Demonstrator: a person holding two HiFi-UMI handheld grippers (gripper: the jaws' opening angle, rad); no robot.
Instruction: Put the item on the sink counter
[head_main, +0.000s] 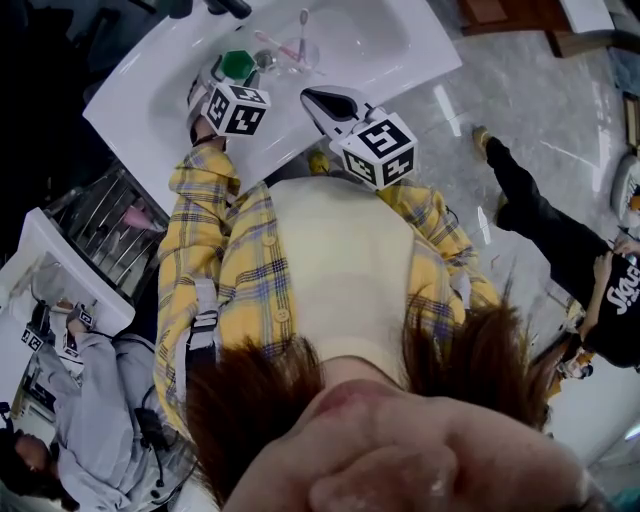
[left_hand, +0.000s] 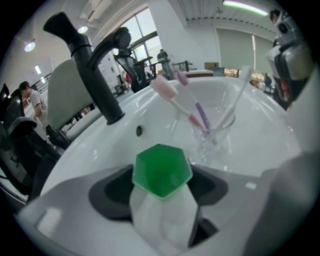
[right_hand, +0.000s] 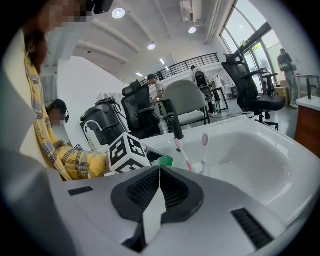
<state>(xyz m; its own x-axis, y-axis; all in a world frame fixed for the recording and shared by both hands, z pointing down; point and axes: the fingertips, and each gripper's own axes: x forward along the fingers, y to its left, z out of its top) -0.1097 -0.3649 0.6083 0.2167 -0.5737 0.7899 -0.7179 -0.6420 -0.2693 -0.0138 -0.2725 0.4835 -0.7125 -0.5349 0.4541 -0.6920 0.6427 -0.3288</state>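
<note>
- The left gripper (head_main: 224, 82) has its fingers closed on a white bottle (left_hand: 161, 222) with a green cap (left_hand: 161, 170).
- The bottle is at the white sink (head_main: 380, 40), over the front of the worktop (head_main: 135, 105). Its bottom is hidden, so I cannot tell if it touches the worktop.
- A clear glass (left_hand: 214, 131) is near the bottle, at 1 o'clock from the green cap in the left gripper view. There are toothbrushes (left_hand: 172, 97) in it.
- A black tap (left_hand: 95, 80) is at 11 o'clock from the cap.
- The right gripper (right_hand: 159, 176) has its fingers pressed together with nothing between them. In the head view it is at 3 o'clock from the left gripper, near it but not touching.
</note>
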